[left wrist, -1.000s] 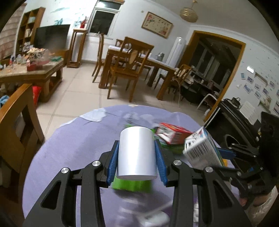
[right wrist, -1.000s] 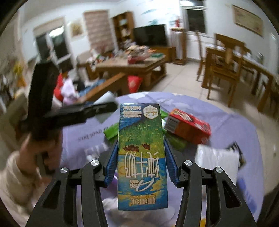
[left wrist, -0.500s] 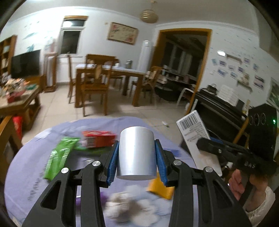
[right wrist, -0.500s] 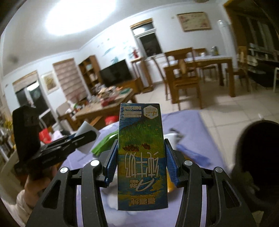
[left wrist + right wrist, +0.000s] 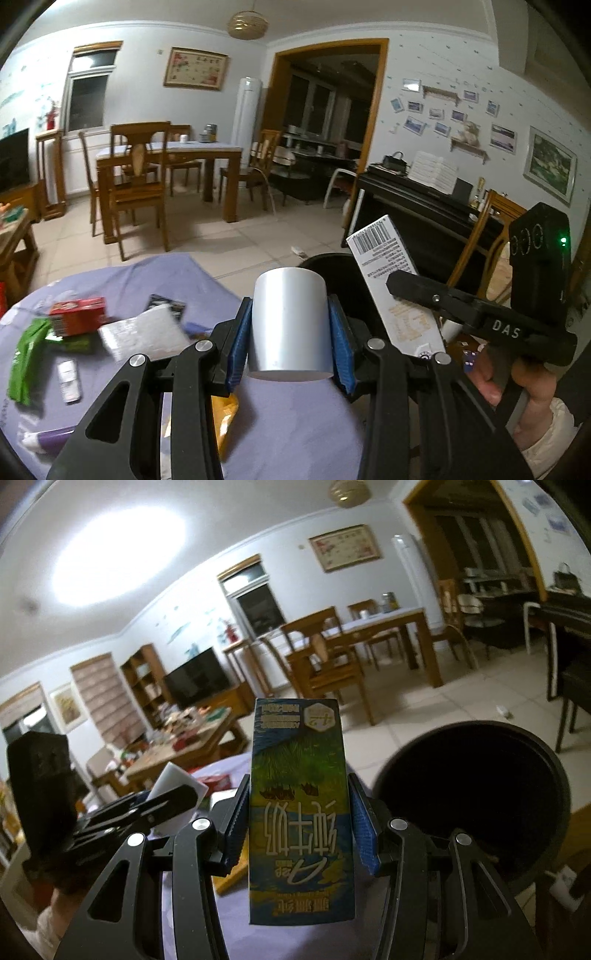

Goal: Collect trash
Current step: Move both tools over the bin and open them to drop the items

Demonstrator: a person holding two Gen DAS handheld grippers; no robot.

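Right wrist view: my right gripper (image 5: 299, 823) clamps the carton (image 5: 300, 812), left gripper (image 5: 290, 332) the cup (image 5: 290, 325) — both poised near the bin (image 5: 476, 797) for dropping.

Left gripper (image 5: 290, 334): black linkage frame, silver screws, blue ribbed jaws. Right gripper (image 5: 413, 291): identical, marked "DAS", green LED.

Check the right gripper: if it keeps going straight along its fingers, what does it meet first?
Probably nothing close. The right gripper, shut on the milk carton, aims past the black bin, which sits right of its line. Beyond looks like open floor; depth is unclear.
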